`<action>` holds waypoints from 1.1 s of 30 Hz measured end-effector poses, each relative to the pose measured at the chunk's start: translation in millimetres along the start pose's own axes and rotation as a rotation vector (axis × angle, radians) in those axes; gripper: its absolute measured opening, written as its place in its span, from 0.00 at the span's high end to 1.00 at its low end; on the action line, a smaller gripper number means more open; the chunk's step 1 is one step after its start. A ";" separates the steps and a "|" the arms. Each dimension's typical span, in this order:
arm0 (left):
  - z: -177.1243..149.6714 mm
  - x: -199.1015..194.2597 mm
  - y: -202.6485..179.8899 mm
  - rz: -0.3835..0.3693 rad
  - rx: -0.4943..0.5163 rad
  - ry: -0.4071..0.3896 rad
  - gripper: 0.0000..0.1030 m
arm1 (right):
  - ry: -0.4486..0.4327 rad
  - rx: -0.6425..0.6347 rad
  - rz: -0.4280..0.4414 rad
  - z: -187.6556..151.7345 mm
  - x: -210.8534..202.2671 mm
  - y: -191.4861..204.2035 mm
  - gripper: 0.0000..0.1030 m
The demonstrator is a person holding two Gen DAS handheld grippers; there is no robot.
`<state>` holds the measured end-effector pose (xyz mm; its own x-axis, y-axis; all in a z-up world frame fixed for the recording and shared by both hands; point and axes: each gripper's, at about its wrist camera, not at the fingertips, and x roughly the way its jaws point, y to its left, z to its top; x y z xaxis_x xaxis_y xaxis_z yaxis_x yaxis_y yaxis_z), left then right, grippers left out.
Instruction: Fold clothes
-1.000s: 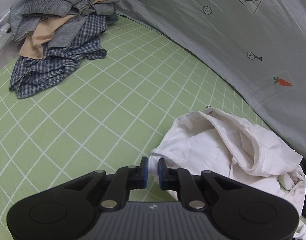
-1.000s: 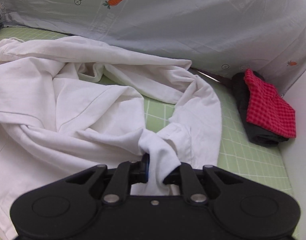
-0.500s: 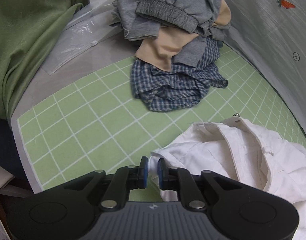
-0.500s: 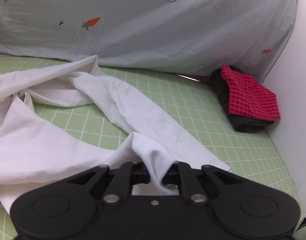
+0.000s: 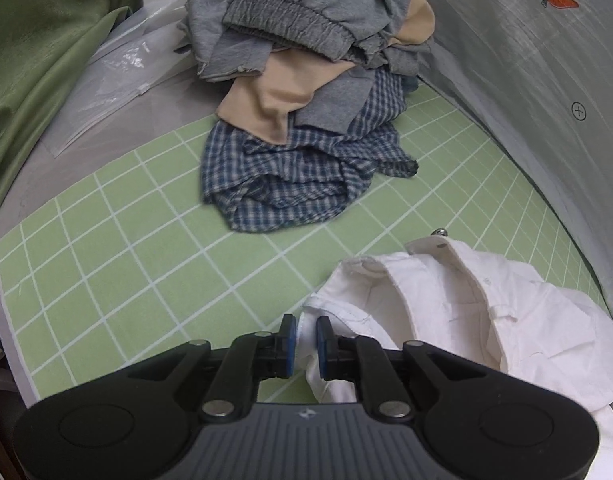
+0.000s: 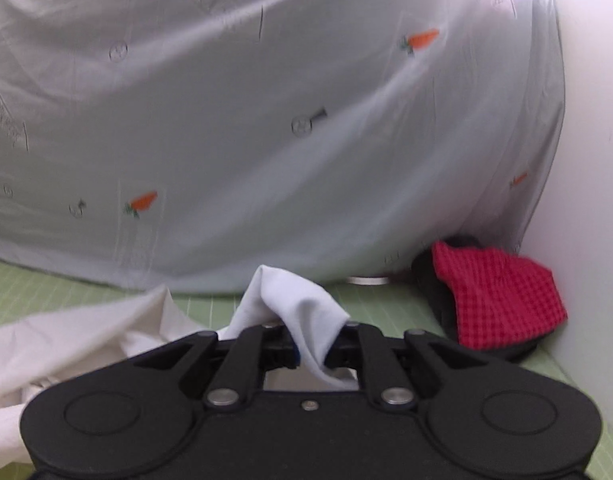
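On green grid mat point(image 5: 118, 240), near the clothes pile point(image 5: 306, 92): white shirt point(image 5: 486, 312) pinched shut in left gripper point(image 5: 305, 344) and right gripper point(image 6: 314, 354); thin bites, likely to slip if pulled taut.

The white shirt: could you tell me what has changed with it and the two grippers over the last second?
The right gripper has lifted its pinched fold of the white shirt clear of the green grid mat. The left gripper has swung its shirt edge toward the pile of unfolded clothes. Both grips stayed shut; the red checked cloth has not moved.
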<state>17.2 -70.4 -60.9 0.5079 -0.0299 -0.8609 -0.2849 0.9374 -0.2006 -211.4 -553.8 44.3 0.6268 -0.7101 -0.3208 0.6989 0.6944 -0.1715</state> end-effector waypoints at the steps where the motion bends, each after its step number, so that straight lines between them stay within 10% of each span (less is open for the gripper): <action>1: 7.4 -1.4 -7.0 -0.011 -0.008 -0.024 0.88 | -0.068 -0.005 0.004 17.9 -5.9 2.9 0.92; 6: 27.9 -4.2 -9.7 0.011 -0.043 -0.067 0.88 | -0.169 -0.102 -0.033 16.6 -39.7 31.8 0.92; 15: -3.5 11.3 21.8 0.092 -0.004 0.052 0.86 | 0.671 0.026 0.116 -181.1 -33.0 41.1 0.89; 23: -27.2 -16.7 -4.7 0.095 0.135 0.018 0.46 | 0.495 0.329 0.087 -138.7 -55.9 -21.6 0.38; 33: -67.7 -35.8 -82.8 0.059 0.436 -0.017 0.21 | 0.317 0.522 0.045 -104.1 -78.8 -87.0 0.32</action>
<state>-32.4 -170.5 -45.1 0.5153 0.0307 -0.8565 0.0544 0.9962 0.0684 -357.5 -546.1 -12.5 0.5825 -0.5569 -0.5921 0.8011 0.5169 0.3019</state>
